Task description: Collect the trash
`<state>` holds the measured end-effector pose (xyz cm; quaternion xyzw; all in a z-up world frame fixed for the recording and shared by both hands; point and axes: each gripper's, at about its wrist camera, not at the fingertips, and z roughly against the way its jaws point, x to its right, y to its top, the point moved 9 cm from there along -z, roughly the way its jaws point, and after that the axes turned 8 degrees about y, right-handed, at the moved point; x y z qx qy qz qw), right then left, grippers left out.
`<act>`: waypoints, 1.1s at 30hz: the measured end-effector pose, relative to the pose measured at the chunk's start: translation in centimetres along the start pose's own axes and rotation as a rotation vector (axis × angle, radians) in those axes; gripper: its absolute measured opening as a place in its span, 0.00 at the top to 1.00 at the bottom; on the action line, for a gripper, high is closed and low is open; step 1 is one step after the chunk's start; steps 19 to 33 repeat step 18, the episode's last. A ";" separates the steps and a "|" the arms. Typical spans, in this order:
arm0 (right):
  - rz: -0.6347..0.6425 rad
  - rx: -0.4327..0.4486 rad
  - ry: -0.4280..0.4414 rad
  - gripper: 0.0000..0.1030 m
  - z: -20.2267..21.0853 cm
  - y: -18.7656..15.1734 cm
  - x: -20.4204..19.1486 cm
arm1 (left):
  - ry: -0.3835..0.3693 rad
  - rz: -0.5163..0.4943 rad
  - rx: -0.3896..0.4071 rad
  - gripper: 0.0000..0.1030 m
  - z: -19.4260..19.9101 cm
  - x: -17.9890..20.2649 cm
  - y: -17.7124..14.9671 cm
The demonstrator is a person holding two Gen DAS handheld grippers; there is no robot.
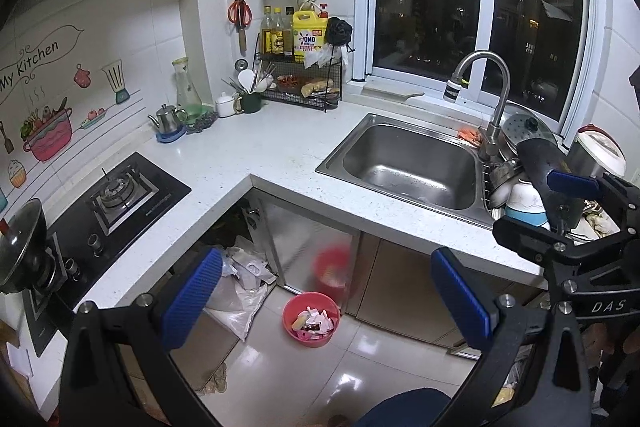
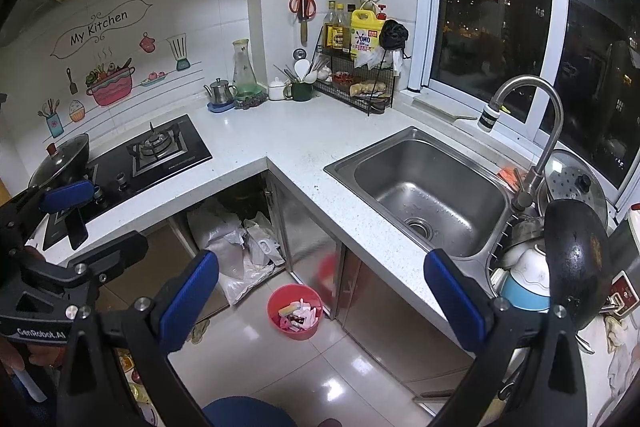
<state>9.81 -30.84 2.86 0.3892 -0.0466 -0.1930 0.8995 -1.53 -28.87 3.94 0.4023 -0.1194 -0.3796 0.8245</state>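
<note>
- Both grippers hover over an L-shaped kitchen counter (image 1: 280, 147) at night, fingers spread wide and holding nothing: the left gripper (image 1: 326, 301) fills the bottom of its view, the right gripper (image 2: 322, 301) the bottom of its own.
- The trash sits low in the centre of each frame: a red bin (image 1: 311, 319) on the tiled floor, beside the cabinet front, already holding wrappers and paper scraps. Crumpled plastic bags (image 1: 244, 279) spill from the open cabinet just left of it.
- Likely risks: the bin is light and could tip if a finger catches its rim from above; the bags are limp and may slip or drag neighbouring items out of the cabinet. Stacked dishes (image 2: 524, 275) at right crowd the right gripper's swing.
- Readable writing: a "My Kitchen" wall decal (image 2: 100, 23) at upper left; "OMO" on a yellow jug (image 1: 309, 35) at upper centre; "DAS" on one gripper body, "GenRobot.AI" on the other.
</note>
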 end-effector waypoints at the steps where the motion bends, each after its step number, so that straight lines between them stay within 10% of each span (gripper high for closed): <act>1: 0.004 0.002 0.004 0.01 -0.1 0.0 -0.1 | 0.002 0.002 -0.001 0.00 0.0 0.0 0.0; 33: 0.001 -0.002 -0.002 0.01 -0.5 -0.3 -0.4 | -0.005 -0.024 -0.005 0.00 -0.2 0.3 0.0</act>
